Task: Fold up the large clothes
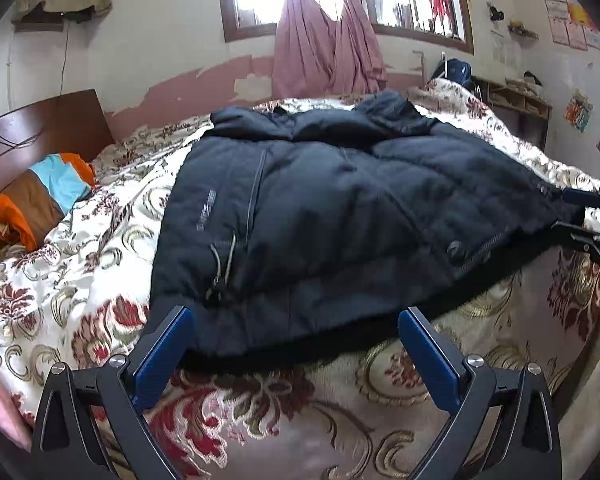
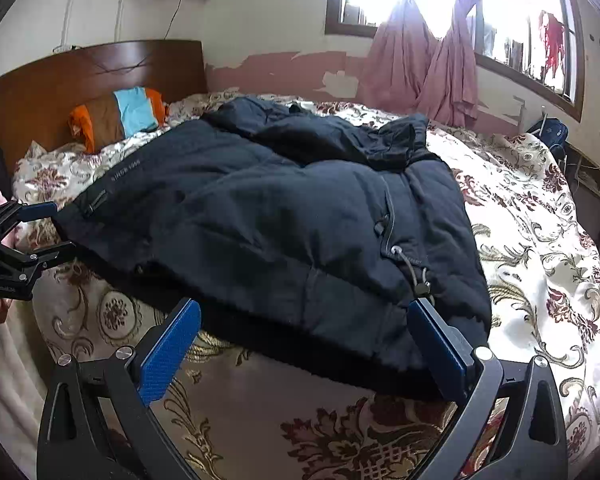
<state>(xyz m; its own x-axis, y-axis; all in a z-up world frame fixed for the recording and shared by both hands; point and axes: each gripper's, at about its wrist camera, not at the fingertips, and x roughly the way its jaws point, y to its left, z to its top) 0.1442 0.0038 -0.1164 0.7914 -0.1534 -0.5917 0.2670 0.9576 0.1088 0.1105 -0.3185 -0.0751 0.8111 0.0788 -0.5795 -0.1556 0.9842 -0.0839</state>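
Observation:
A large dark navy padded jacket lies spread on the bed, hem toward me, collar and hood toward the window. It also shows in the right wrist view. My left gripper is open, its blue pads on either side of the hem's left part, just at the edge. My right gripper is open at the hem's right part, near a drawcord toggle. Each gripper shows in the other's view: the right one at the jacket's right corner, the left one at the left corner, both open.
The bed has a floral cream and red cover. An orange, brown and blue pillow lies by the wooden headboard. Pink curtains hang at the window. A wooden shelf unit stands at the far right.

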